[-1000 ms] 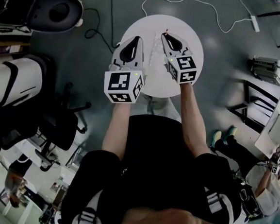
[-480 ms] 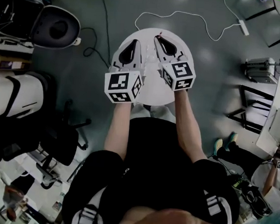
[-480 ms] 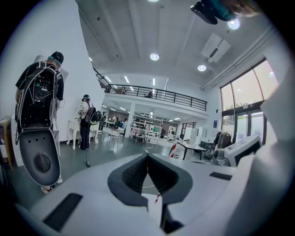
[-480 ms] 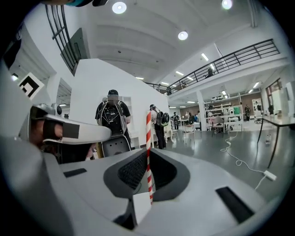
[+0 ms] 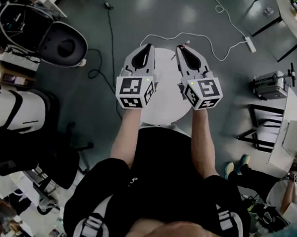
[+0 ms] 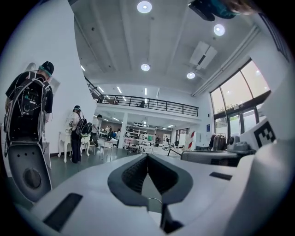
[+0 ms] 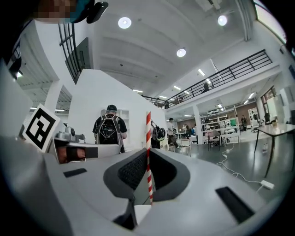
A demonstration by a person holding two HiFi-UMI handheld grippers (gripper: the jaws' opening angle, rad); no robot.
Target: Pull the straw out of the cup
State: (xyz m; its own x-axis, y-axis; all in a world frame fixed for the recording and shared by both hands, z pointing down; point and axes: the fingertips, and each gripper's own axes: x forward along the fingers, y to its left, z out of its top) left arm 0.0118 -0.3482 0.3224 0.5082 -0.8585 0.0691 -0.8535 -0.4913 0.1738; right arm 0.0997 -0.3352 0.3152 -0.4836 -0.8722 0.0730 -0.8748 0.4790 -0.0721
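My left gripper (image 5: 146,46) is held level over the left side of the round white surface (image 5: 162,109). Its marker cube (image 5: 134,92) faces up towards my head. In the left gripper view its fingers (image 6: 131,174) are drawn together at the tips, with nothing gripped between them. Beyond them is an open hall where a person with a backpack (image 6: 77,131) stands far off.

A bare strip of the surface shows between my two grippers. Both sets of fingertips reach about to its far edge. On the floor past that edge a white cable (image 5: 197,36) runs off to a power strip (image 5: 250,45).

My right gripper (image 5: 180,47) is held level over the right side of the surface, just beside the left one, and its cube (image 5: 204,92) is tilted a little outward. Its fingers (image 7: 133,170) are clamped on the red-and-white striped straw (image 7: 148,133). The straw stands upright between them, its top rising well above the fingertips and its lower end hanging free just below the grip. It touches nothing else. From my head view, what looks like its red tip (image 5: 186,42) pokes out beside the right fingertips, though it is too small to be sure. Behind the straw, another person wearing a black backpack (image 7: 109,128) stands with their back to me.
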